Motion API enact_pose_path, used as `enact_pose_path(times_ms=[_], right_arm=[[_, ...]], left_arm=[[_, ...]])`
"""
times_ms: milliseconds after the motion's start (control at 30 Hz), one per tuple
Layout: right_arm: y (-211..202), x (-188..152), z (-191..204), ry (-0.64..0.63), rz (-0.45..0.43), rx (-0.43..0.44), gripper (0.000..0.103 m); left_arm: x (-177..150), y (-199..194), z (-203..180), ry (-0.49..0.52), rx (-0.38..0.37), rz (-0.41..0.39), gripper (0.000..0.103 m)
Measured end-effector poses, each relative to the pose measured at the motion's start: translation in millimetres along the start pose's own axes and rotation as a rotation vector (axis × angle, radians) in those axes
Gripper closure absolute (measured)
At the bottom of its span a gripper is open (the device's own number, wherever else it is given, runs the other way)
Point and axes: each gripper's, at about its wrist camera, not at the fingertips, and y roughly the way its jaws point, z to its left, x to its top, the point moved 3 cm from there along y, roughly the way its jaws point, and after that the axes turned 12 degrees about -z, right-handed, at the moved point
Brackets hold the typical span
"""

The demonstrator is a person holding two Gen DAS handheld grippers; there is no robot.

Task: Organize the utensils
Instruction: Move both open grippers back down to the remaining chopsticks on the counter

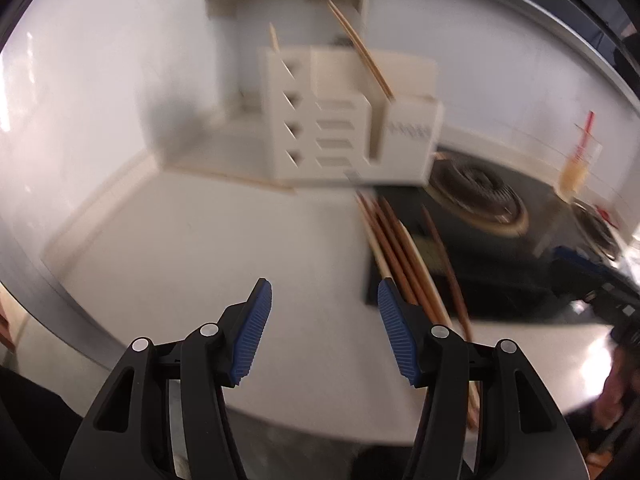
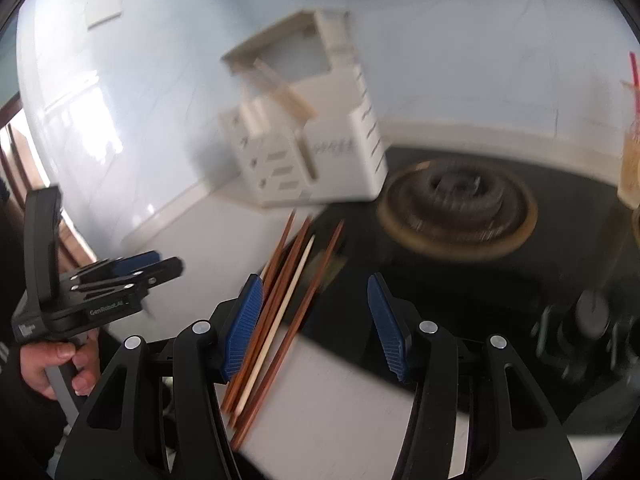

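Several brown chopsticks and a pale one (image 2: pixel 280 312) lie in a bundle on the white counter, reaching onto the black stove top; they also show in the left wrist view (image 1: pixel 404 256). A white utensil holder (image 1: pixel 344 120) stands at the back with a few chopsticks (image 1: pixel 360 46) leaning in it; it also shows in the right wrist view (image 2: pixel 308 148). My left gripper (image 1: pixel 324 332) is open and empty, left of the bundle; it also shows in the right wrist view (image 2: pixel 136 268). My right gripper (image 2: pixel 316 328) is open, low over the bundle, which lies by its left finger.
A black stove top with a round burner (image 2: pixel 456 204) lies right of the holder, with knobs (image 2: pixel 584 328) at the near right. A cup with a red straw (image 1: pixel 576 164) stands at the far right. A white wall runs behind the counter.
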Motion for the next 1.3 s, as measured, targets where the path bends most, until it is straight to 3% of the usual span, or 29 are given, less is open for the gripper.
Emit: enact_pose_path(times_ms=[233,300,433,733,933,1300], right_arm=[[14.8,-21.6,15.8,0.062,0.160,0.001,0.048],[15.6,-28.2,15.8,0.100,0.205,-0.013,0.048],[19.6,-32.5,12.6,0.163,0.254,-0.054,0.048],[29.2,-37.1,5.3,0.251,0.340,-0.102,0.048],[32.4,-36.7,1.5,0.289,0.348,-0.111,0.048],[39.0,-35.4,1.1,0.313,0.365,-0.114,0.048]], left_arm=[[-15.0,15.5,-12.1,-0.041,-0.032,0.162,0.047],[-17.1,24.6,-13.6,-0.053,-0.026,0.223,0.048],[-15.4,32.8,-12.9,-0.062,0.005,0.272,0.052],[-21.3,42.8,-20.8,-0.048,0.001,0.321,0.054],[-21.3,48.2,-23.2,-0.078,-0.033,0.330,0.053],[-23.1,60.6,-31.3,-0.043,-0.001,0.357,0.052]])
